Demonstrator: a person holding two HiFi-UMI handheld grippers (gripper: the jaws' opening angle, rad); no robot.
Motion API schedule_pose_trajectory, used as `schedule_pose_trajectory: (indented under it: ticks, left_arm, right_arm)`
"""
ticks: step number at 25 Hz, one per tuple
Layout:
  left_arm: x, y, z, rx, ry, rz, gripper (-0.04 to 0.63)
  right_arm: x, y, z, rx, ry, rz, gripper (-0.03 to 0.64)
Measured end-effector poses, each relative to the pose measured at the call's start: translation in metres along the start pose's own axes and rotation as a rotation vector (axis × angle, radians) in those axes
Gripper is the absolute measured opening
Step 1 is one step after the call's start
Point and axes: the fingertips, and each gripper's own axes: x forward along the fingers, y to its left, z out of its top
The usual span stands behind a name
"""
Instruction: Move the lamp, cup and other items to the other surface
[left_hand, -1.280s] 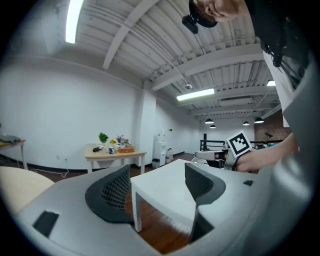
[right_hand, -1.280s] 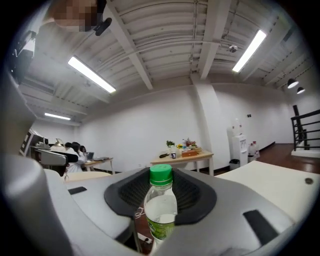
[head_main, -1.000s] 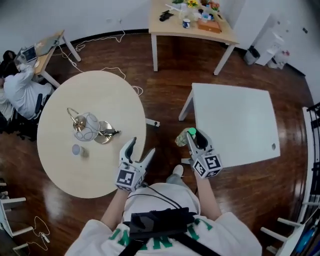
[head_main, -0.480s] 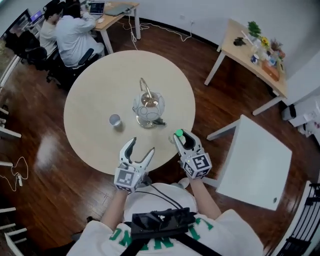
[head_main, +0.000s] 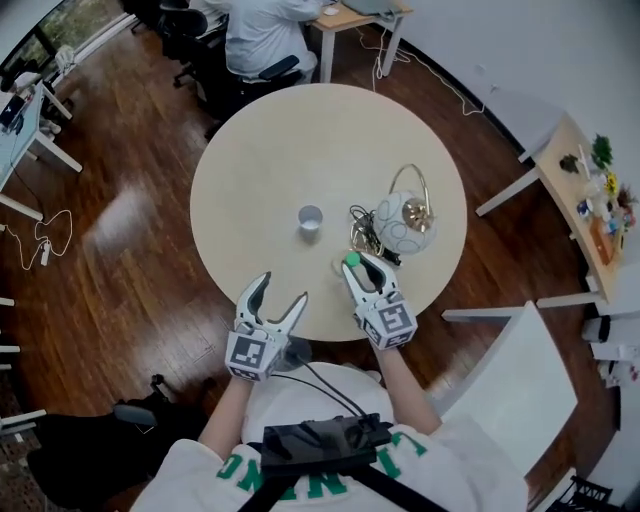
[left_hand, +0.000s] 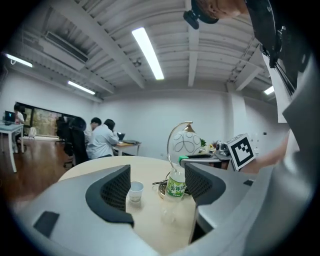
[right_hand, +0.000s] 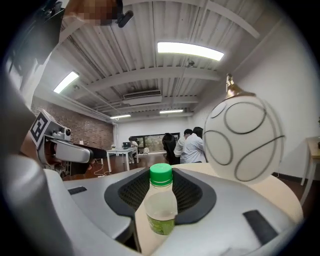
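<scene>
**Now: bottle gripped over the round tabletop, left fingers open**

Right gripper (head_main: 352, 266): the fingers are closed on a clear plastic bottle (right_hand: 161, 209) with a green cap and a green label. The right gripper view shows both pads against the bottle's sides, with the cap standing above them. The bottle is upright over the near part of the round tabletop (head_main: 260, 160), just beside the lamp (head_main: 405, 222). No view shows whether the bottle's base touches the tabletop.

Left gripper (head_main: 280, 292): the fingers are spread apart and nothing is between them. It is held over the near edge of the tabletop, to the left of the right gripper. Through the gap, the left gripper view shows the cup (head_main: 310, 219) and the bottle farther off (neither is in contact with the pads).

Item positions:
- The lamp has a white globe shade with ring markings and a curved brass arm. It stands on the right part of the tabletop, with a dark cable (head_main: 361, 226) bunched at its base.
- The cup is small, pale and upright. It stands near the middle of the tabletop, to the left of the lamp and apart from it.

Surroundings: a white table (head_main: 510, 390) stands at the lower right on the wooden floor (head_main: 130, 230), apart from the round tabletop. A seated person (head_main: 265, 35) is at a desk beyond the far edge.
</scene>
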Motion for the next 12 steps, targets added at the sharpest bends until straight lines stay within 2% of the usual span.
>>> schedule_pose_trajectory:
  ticks: [3, 8, 10, 12]
  left_arm:
    - [-0.010, 0.015, -0.008, 0.022, -0.006, 0.048, 0.328]
    - [-0.023, 0.033, -0.007, -0.015, -0.020, 0.115, 0.328]
    - [-0.027, 0.037, -0.011, 0.003, -0.015, 0.123, 0.328]
    - [-0.029, 0.037, -0.011, -0.014, -0.012, 0.144, 0.328]
  right_arm:
    - [0.019, 0.012, -0.008, -0.006, 0.012, 0.072, 0.147]
    - [0.033, 0.030, -0.031, -0.011, 0.053, 0.104, 0.148]
    - [0.034, 0.034, -0.027, -0.016, 0.048, 0.108, 0.150]
    - [0.035, 0.038, -0.025, -0.028, 0.049, 0.116, 0.151]
